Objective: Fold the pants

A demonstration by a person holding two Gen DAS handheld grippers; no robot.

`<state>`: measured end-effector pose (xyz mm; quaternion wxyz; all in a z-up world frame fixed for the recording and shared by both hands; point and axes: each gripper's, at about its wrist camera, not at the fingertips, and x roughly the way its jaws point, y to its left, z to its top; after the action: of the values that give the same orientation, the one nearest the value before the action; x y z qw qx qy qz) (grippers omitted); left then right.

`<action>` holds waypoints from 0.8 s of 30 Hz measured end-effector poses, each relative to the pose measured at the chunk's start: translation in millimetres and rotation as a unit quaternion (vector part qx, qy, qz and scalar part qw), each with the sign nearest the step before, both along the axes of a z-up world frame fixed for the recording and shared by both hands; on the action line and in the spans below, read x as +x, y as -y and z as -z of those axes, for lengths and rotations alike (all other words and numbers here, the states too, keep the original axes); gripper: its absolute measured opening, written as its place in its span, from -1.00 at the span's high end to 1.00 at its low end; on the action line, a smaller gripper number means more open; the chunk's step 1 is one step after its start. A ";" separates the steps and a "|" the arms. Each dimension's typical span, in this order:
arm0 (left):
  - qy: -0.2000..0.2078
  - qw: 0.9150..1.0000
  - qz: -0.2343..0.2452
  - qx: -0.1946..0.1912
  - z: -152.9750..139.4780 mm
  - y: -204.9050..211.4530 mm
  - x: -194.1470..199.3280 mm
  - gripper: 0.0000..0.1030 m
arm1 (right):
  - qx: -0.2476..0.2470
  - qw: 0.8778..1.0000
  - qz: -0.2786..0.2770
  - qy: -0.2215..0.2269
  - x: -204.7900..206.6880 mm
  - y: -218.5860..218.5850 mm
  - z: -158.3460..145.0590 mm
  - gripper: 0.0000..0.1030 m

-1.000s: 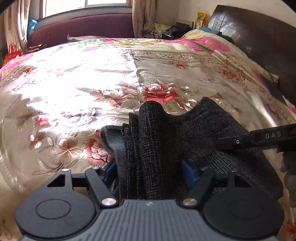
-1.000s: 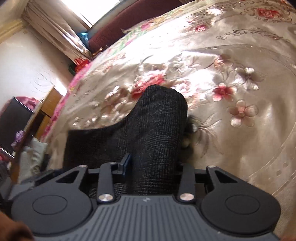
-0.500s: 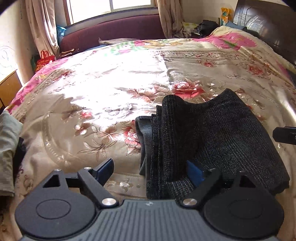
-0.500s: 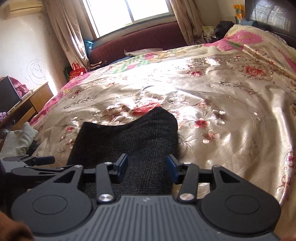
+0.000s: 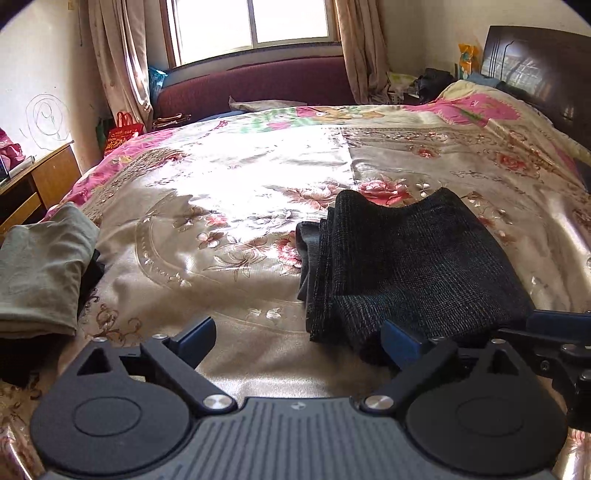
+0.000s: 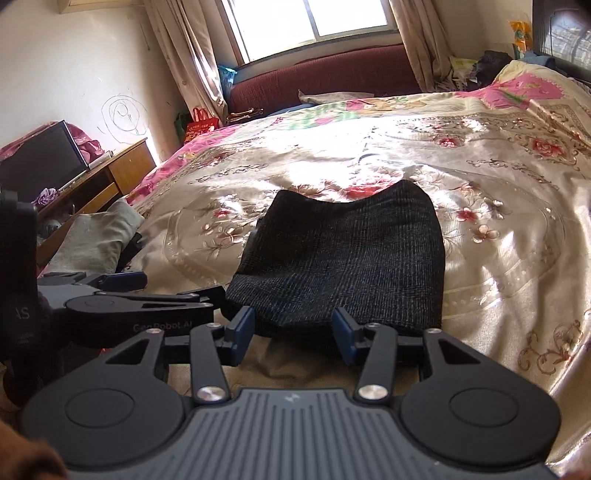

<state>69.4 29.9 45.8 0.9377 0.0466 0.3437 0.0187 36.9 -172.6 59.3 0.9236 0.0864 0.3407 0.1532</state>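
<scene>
The pants (image 5: 413, 258) lie folded into a compact dark, finely checked bundle on the bed (image 5: 240, 177), on the shiny floral bedspread, toward its near edge. In the left wrist view the stacked layers show along the bundle's left side, with a plain grey band poking out beneath them; the far edge dips in the middle between two raised corners. In the right wrist view the same bundle (image 6: 343, 258) sits straight ahead, its near edge just beyond the fingertips.

The left gripper (image 5: 299, 339) has just been opening its fingers and they now stand spread wide — nothing lies between them but bare bedspread, and the bundle's near corner sits just beside the right finger (image 5: 400, 341). The right gripper (image 6: 293, 334) has its fingers parted to a moderate gap, after opening a little further, and they grip nothing; the pants lie just past them, not pressed by either pad.

Each gripper shows in the other's view: the right one at the right edge of the left wrist picture, the left one (image 6: 122, 302) low on the left of the right wrist picture.

Farther out, a folded grey-green garment (image 5: 40, 269) rests at the bed's left edge. Beyond the bed — a maroon sofa (image 5: 258, 85) under a bright window (image 5: 255, 26), curtains, a wooden desk (image 6: 107, 173) at left, and a dark headboard (image 5: 543, 74) at right.
</scene>
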 end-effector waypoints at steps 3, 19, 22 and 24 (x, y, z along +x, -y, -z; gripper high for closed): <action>-0.009 1.000 0.001 0.015 4.5 4.0 -8.8 -1.00 | -0.002 1.000 0.002 -0.003 -9.3 -2.0 2.0 0.06; -0.045 0.997 0.009 0.066 28.6 24.5 -32.1 -1.00 | 0.006 0.999 0.014 -0.036 -30.8 1.1 25.3 0.05; -0.048 0.996 0.016 0.068 32.0 27.4 -35.7 -1.00 | 0.008 0.999 0.012 -0.042 -30.8 1.1 28.5 0.05; -0.049 0.996 0.017 0.070 32.8 28.6 -36.8 -1.00 | 0.008 0.999 0.012 -0.044 -30.7 1.0 29.6 0.05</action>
<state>32.6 1.3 13.0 0.9144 0.1184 0.3864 0.0244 6.1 -173.7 29.6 0.9088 0.1043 0.3787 0.1410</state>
